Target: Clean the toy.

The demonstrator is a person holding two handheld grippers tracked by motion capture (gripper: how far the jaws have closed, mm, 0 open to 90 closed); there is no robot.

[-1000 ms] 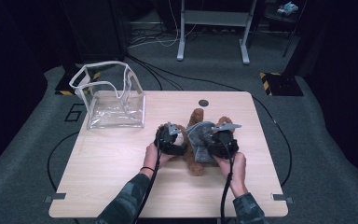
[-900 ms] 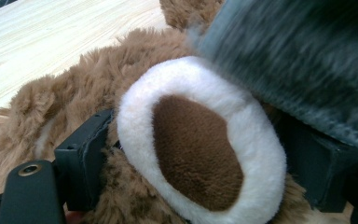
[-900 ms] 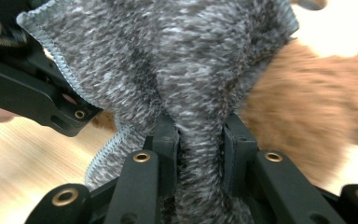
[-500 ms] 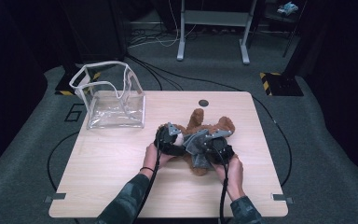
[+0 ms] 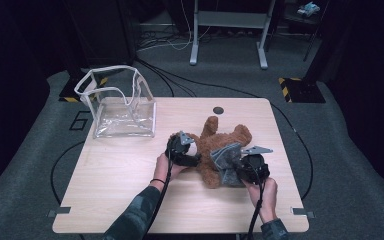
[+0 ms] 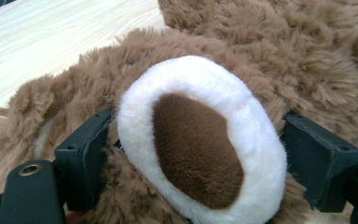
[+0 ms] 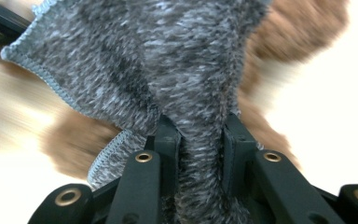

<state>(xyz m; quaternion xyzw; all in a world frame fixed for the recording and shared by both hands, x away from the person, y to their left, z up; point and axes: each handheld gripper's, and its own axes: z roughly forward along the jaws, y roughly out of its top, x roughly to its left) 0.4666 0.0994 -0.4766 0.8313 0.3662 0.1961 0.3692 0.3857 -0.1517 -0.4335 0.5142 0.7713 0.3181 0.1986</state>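
A brown teddy bear [image 5: 215,142] lies on its back in the middle of the wooden table [image 5: 130,200]. My left gripper [image 5: 192,156] is shut on the bear's foot [image 6: 196,144], a brown pad ringed in white plush, with a black finger [image 6: 81,158] pressing on each side. My right gripper [image 5: 239,171] is shut on a grey knitted cloth [image 5: 225,161] that drapes over the bear's lower body. In the right gripper view the cloth [image 7: 168,60] bunches between the gripper's [image 7: 200,140] two jaws, with brown fur [image 7: 298,28] blurred behind it.
A clear plastic bag [image 5: 122,107] with a white rim stands open at the table's far left corner. A small dark round hole [image 5: 218,110] sits near the far edge. Cables and a metal stand [image 5: 227,30] lie on the floor beyond.
My right gripper has come down and a little toward the near edge, pulling the grey cloth along the bear. The left gripper and the bear's foot have stayed put.
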